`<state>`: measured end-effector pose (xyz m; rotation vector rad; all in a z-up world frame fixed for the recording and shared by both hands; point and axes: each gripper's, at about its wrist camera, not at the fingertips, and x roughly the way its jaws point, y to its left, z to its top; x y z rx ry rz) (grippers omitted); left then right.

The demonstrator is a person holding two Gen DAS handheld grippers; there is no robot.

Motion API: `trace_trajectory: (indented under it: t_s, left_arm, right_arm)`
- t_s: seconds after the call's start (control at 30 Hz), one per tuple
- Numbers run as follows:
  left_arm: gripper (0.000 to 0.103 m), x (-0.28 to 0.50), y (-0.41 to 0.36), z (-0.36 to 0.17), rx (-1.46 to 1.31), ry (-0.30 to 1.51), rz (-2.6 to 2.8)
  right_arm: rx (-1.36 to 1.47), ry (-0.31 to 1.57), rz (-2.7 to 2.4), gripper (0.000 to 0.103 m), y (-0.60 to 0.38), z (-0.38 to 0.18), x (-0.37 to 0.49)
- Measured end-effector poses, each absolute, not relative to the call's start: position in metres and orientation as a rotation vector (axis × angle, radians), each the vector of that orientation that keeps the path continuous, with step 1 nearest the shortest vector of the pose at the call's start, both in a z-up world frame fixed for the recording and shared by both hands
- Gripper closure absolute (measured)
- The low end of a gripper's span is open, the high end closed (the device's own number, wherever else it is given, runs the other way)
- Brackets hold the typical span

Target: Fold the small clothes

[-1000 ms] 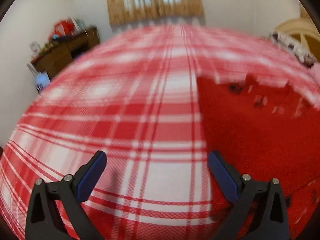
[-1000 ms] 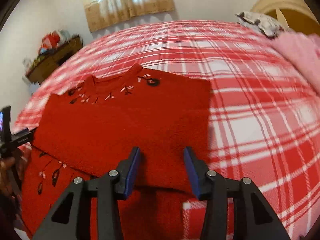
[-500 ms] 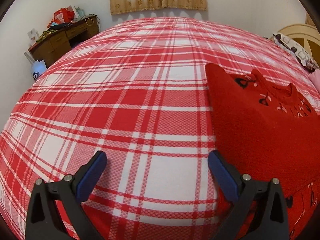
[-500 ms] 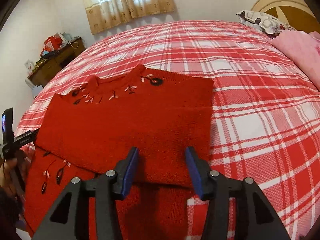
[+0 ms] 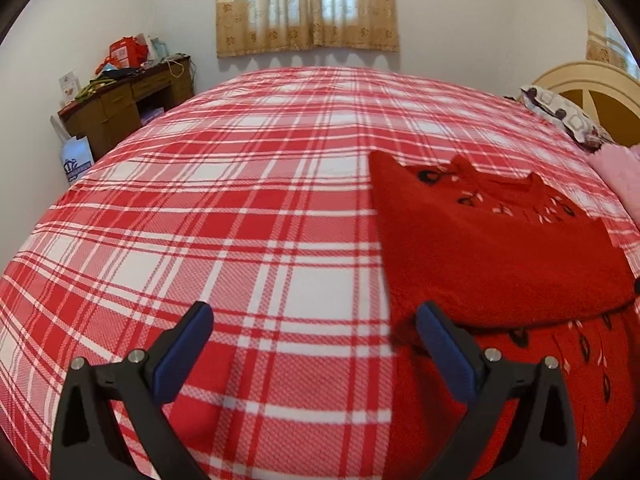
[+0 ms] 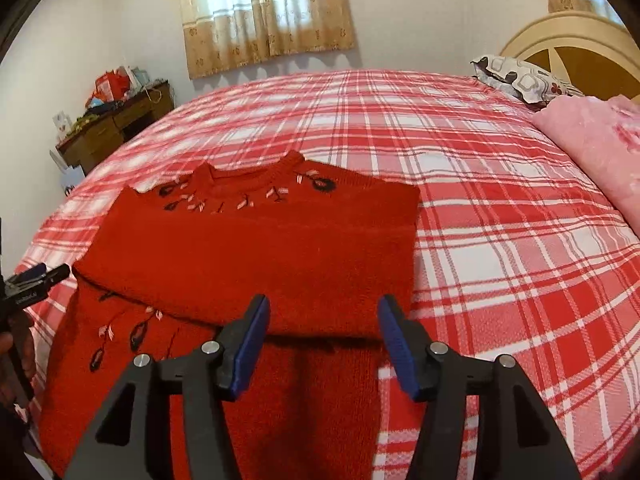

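Both grippers have drawn back and risen off the red sweater [image 6: 256, 264], which lies on the bed [image 5: 248, 240] with sleeves folded in. Left gripper [image 5: 316, 352] jaws stand wide, empty; right gripper [image 6: 320, 340] jaws opening, nothing between. Next, judged: grasp hem, fold toward collar.

Right claw [image 6: 322, 336] opened wider above red sweater [image 6: 256, 256], nothing between its jaws; both claws lifted back, left claw [image 5: 314, 344] stayed wide
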<state>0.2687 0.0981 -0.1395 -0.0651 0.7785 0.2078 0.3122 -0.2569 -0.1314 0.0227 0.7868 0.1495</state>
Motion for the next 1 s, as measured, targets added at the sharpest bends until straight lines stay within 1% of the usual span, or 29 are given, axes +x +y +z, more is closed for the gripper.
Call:
trace_trajectory:
  t_s: [1.0]
  left_arm:
    - [0.000, 0.217, 0.076, -0.140, -0.036, 0.780, 0.108]
  right_arm:
    - [0.045, 0.830, 0.136, 0.044, -0.253, -0.134, 0.251]
